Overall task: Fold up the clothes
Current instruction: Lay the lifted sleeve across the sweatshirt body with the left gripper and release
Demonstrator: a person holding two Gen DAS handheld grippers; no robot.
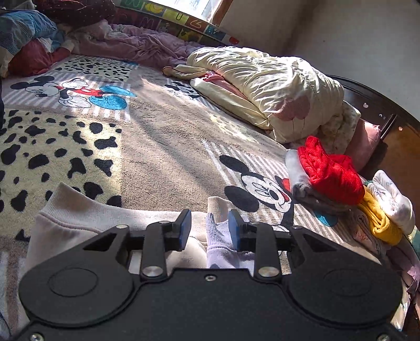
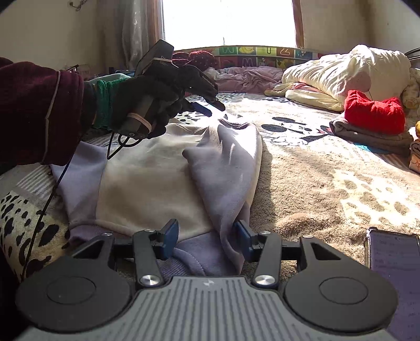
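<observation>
My 2 hand-held grippers, left and right, hover agape over the cream sweatshirt on the bed.

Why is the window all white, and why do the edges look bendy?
Right wrist view: the window is blown out by sunlight, with sun patches and shadows on the blanket. Left wrist view: the fisheye lens curves the bed edge; corners go dark.

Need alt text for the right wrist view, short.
Open right tongs hover low over a cream and lavender sweatshirt spread on a cartoon-print blanket. A gloved hand holds the left tongs above its far end; a phone lies at right.
</observation>
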